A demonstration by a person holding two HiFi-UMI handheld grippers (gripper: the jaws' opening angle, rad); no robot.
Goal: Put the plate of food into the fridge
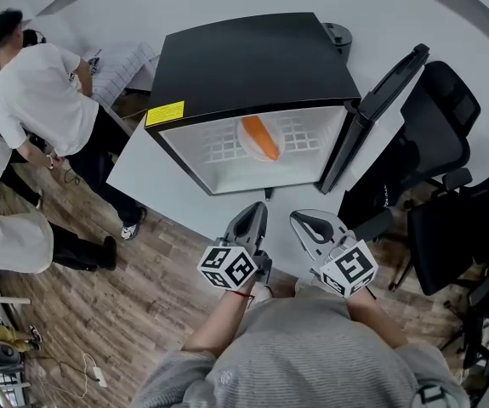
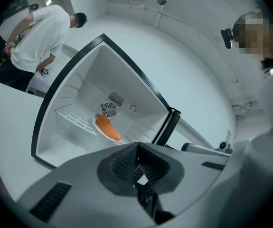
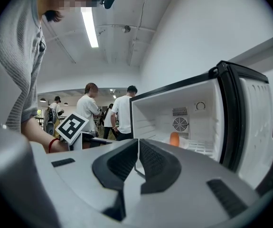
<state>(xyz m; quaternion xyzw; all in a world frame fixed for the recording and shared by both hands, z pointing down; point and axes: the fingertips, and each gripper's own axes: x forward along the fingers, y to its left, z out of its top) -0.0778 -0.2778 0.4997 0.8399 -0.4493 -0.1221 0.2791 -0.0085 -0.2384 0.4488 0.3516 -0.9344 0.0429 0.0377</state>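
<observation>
Hovering closest to the person, just in front of the fridge opening, the left gripper and the right gripper sit side by side over the near edge of the white surface. Each has its jaws pressed fully together, and each gripper view shows nothing between the ribbed pads, so both are empty and touch nothing. Beyond them stands the small black fridge with a white interior, its dark door swung wide on the right. Inside, the round white plate carrying a long orange piece of food rests on the white wire shelf, towards the middle and in front of the small round fan grille in the back wall. Judging from this, the placing step looks finished, since the plate lies clear of both grippers and well inside the compartment. What seems left is shutting the door. That would call for the right gripper, which is nearer the door, to reach its free edge and push it round towards the opening without knocking the shelf or plate. Farther off, a person in a white shirt bends over at the left.
</observation>
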